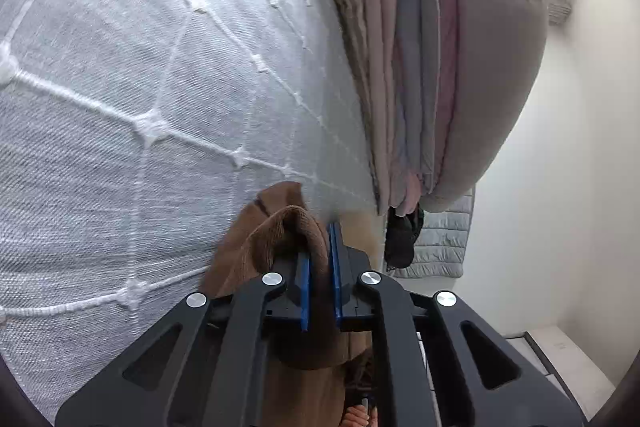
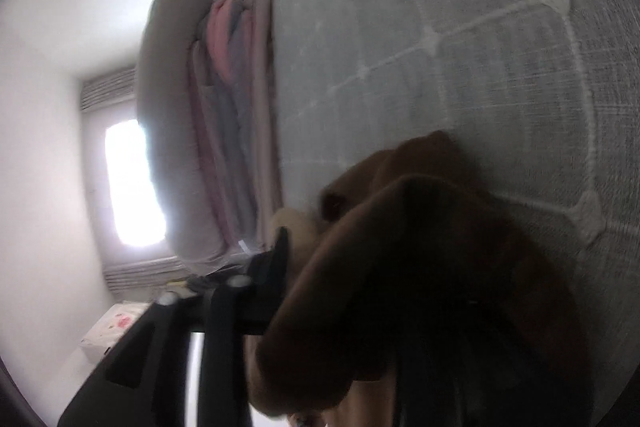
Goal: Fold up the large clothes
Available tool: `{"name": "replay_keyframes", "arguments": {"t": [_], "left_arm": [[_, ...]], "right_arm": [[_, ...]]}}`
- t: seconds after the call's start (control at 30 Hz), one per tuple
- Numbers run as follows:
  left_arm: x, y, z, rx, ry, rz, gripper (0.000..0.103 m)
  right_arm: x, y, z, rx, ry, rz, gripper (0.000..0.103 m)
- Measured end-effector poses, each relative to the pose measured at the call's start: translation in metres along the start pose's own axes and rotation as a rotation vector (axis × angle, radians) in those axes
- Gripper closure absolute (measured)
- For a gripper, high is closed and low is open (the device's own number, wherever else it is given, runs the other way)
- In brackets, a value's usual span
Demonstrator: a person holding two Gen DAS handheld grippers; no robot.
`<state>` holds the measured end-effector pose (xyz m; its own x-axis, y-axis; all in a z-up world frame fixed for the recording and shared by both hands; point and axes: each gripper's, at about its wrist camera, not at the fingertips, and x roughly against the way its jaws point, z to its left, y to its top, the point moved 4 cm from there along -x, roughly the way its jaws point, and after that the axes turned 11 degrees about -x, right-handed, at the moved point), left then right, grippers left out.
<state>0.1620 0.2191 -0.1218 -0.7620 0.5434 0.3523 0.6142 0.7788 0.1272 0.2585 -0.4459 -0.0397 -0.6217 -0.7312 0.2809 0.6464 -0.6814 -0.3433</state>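
A brown knit garment (image 1: 276,239) is bunched between the blue pads of my left gripper (image 1: 320,243), which is shut on its edge just above the white bedspread (image 1: 120,75). In the right wrist view the same brown garment (image 2: 420,267) drapes over my right gripper (image 2: 304,259) and hides most of its jaws; only the left finger (image 2: 280,247) shows. The cloth hangs from it close over the bedspread (image 2: 500,67). The view is blurred.
A stack of folded grey, pink and beige quilts (image 1: 432,67) lies at the bed's far end, also in the right wrist view (image 2: 216,123). A dark garment (image 1: 402,239) and a grey padded mat (image 1: 444,239) sit beside it. White walls and a bright window (image 2: 132,183) lie beyond.
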Motion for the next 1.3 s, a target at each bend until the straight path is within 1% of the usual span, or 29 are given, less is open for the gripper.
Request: {"name": "replay_keyframes", "arguments": {"t": [0.07, 0.1, 0.17, 0.27, 0.3, 0.4, 0.47, 0.5, 0.53, 0.57, 0.6, 0.63, 0.7, 0.73, 0.8, 0.83, 0.87, 0.93, 1.0, 1.03, 1.07, 1.1, 1.13, 1.17, 1.2, 1.23, 1.27, 1.3], "left_arm": [[-0.002, 0.002, -0.007, 0.002, -0.017, -0.008, 0.093], [-0.003, 0.004, -0.009, 0.011, -0.034, -0.014, 0.091], [-0.002, 0.007, -0.011, 0.060, -0.074, -0.037, 0.077], [0.003, 0.011, -0.010, 0.103, -0.103, -0.086, 0.067], [0.006, 0.014, -0.012, 0.117, -0.126, -0.108, 0.067], [0.013, 0.020, -0.017, 0.112, -0.143, -0.146, 0.067], [0.017, 0.021, -0.020, 0.101, -0.155, -0.150, 0.067], [0.019, 0.021, -0.024, 0.089, -0.157, -0.148, 0.067], [0.020, 0.021, -0.024, 0.082, -0.157, -0.146, 0.067], [0.018, 0.022, -0.026, 0.073, -0.156, -0.141, 0.064], [0.017, 0.021, -0.029, 0.065, -0.156, -0.134, 0.062], [0.014, 0.019, -0.032, 0.052, -0.156, -0.117, 0.057], [0.006, 0.016, -0.036, 0.034, -0.147, -0.090, 0.057], [0.005, 0.010, -0.038, 0.019, -0.141, -0.067, 0.057], [-0.003, 0.005, -0.043, -0.017, -0.111, -0.028, 0.057], [-0.006, 0.001, -0.046, -0.046, -0.089, -0.012, 0.057], [-0.009, 0.000, -0.049, -0.066, -0.075, -0.001, 0.057], [-0.013, -0.004, -0.057, -0.112, -0.057, 0.023, 0.056], [-0.015, -0.008, -0.065, -0.157, -0.043, 0.042, 0.056], [-0.015, -0.011, -0.069, -0.191, -0.026, 0.056, 0.056], [-0.013, -0.014, -0.074, -0.230, -0.012, 0.068, 0.056], [-0.010, -0.021, -0.078, -0.267, -0.002, 0.080, 0.056], [-0.010, -0.026, -0.081, -0.294, 0.003, 0.094, 0.056], [-0.009, -0.034, -0.085, -0.329, 0.000, 0.115, 0.054], [-0.008, -0.042, -0.088, -0.351, -0.015, 0.132, 0.053], [-0.009, -0.054, -0.092, -0.378, -0.049, 0.164, 0.052], [-0.011, -0.066, -0.096, -0.404, -0.092, 0.190, 0.052], [-0.010, -0.076, -0.098, -0.426, -0.111, 0.194, 0.052]], "right_arm": [[0.005, -0.006, 0.010, 0.022, 0.001, 0.004, 0.030], [0.008, -0.012, 0.016, 0.032, 0.002, 0.019, 0.026], [0.008, -0.024, 0.023, 0.043, -0.002, 0.053, 0.022], [-0.001, -0.036, 0.033, 0.063, -0.017, 0.092, 0.021], [0.001, -0.040, 0.037, 0.071, -0.019, 0.099, 0.021], [-0.014, -0.030, 0.052, 0.086, -0.011, 0.090, 0.021], [-0.021, -0.020, 0.059, 0.093, -0.002, 0.042, 0.021], [-0.027, -0.021, 0.063, 0.087, 0.008, 0.038, 0.021], [-0.033, -0.028, 0.064, 0.096, 0.012, 0.056, 0.021], [-0.045, -0.041, 0.067, 0.132, 0.008, 0.097, 0.021], [-0.057, -0.057, 0.066, 0.178, -0.004, 0.140, 0.021], [-0.069, -0.067, 0.063, 0.209, -0.022, 0.172, 0.021], [-0.087, -0.083, 0.049, 0.247, -0.068, 0.224, 0.021], [-0.101, -0.083, 0.038, 0.262, -0.114, 0.233, 0.021], [-0.118, -0.076, 0.027, 0.316, -0.192, 0.207, 0.021], [-0.123, -0.073, 0.023, 0.369, -0.199, 0.204, 0.023], [-0.128, -0.069, 0.024, 0.391, -0.202, 0.188, 0.025], [-0.137, -0.065, 0.033, 0.432, -0.224, 0.167, 0.025], [-0.140, -0.070, 0.039, 0.458, -0.272, 0.152, 0.024], [-0.137, -0.078, 0.043, 0.468, -0.288, 0.153, 0.023], [-0.132, -0.087, 0.047, 0.479, -0.281, 0.164, 0.023], [-0.122, -0.104, 0.052, 0.485, -0.241, 0.200, 0.023], [-0.117, -0.113, 0.059, 0.488, -0.207, 0.220, 0.023], [-0.103, -0.129, 0.061, 0.497, -0.170, 0.237, 0.023], [-0.086, -0.145, 0.060, 0.514, -0.139, 0.248, 0.023], [-0.073, -0.157, 0.058, 0.531, -0.128, 0.251, 0.023], [-0.054, -0.172, 0.053, 0.572, -0.136, 0.230, 0.022], [-0.036, -0.183, 0.047, 0.628, -0.154, 0.191, 0.022]]}}
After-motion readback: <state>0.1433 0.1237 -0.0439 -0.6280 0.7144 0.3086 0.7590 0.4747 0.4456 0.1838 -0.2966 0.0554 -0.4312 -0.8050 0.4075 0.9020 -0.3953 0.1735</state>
